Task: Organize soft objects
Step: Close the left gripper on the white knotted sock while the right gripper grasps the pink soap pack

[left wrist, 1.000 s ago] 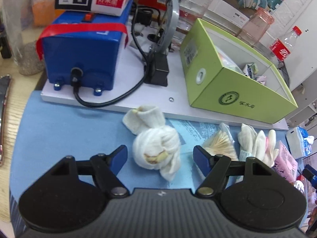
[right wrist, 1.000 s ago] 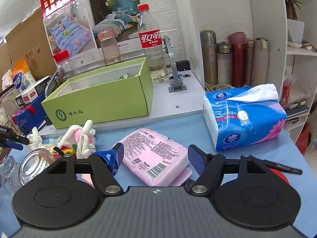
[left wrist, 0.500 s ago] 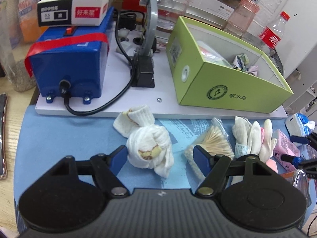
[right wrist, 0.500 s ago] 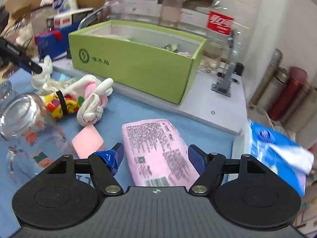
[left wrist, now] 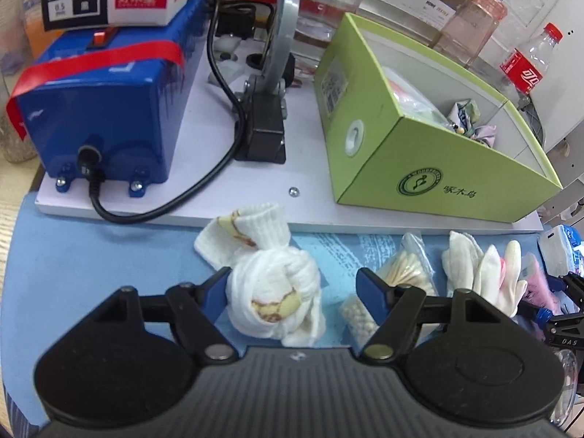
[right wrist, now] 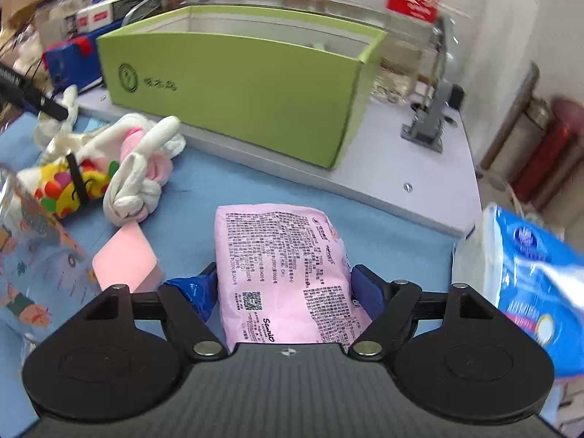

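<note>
The left gripper (left wrist: 294, 290), jaws wide, straddles a knotted white sock bundle (left wrist: 275, 294): light, squashy, best pinched at the knot. The right gripper (right wrist: 284, 288), jaws wide, flanks a soft pink tissue pack (right wrist: 288, 273); the green cardboard box (right wrist: 237, 95) lies at twelve o'clock.

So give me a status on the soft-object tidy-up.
Done: the green box already holds a few items. In hand: the left hand-held gripper straddles the knotted white sock, and the right hand-held gripper straddles the pink pack; neither looks clamped. Left: the gloves on the mat.

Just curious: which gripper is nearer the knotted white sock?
Left. The left gripper straddles the knotted white sock; the right gripper is farther along, around the pink packet.
</note>
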The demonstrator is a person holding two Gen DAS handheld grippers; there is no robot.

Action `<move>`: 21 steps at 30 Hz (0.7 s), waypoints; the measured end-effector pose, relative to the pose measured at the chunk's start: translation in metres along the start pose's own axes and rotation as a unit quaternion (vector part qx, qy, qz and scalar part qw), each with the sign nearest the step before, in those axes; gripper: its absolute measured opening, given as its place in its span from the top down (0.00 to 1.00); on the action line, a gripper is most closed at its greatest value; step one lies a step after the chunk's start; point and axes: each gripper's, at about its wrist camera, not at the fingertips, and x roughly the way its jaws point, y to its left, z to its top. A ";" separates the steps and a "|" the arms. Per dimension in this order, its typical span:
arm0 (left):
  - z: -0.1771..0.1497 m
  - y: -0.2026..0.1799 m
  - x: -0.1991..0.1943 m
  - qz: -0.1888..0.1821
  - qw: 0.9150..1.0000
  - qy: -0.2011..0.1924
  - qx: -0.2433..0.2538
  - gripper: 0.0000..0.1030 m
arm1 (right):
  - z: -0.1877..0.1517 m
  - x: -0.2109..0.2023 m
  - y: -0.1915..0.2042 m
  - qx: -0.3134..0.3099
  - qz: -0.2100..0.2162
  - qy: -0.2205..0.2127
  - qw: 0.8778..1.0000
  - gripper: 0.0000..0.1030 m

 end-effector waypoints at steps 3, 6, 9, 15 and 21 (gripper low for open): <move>0.001 0.001 0.002 0.003 1.000 -0.002 -0.004 0.29 | -0.003 0.001 -0.005 0.021 0.001 -0.007 1.000 0.32; 0.001 0.001 0.002 0.005 1.000 0.000 0.001 0.29 | -0.004 0.003 -0.005 0.029 -0.006 -0.017 0.999 0.29; -0.002 0.001 -0.001 0.011 1.000 -0.003 0.009 0.29 | -0.005 0.005 -0.004 0.035 -0.013 -0.020 0.999 0.27; -0.006 0.002 -0.003 0.013 1.000 -0.007 0.006 0.29 | -0.004 0.007 -0.005 0.043 -0.020 -0.022 0.999 0.23; -0.007 0.006 -0.006 0.030 0.999 -0.010 0.005 0.54 | -0.004 0.008 -0.005 0.045 -0.021 -0.024 0.998 0.23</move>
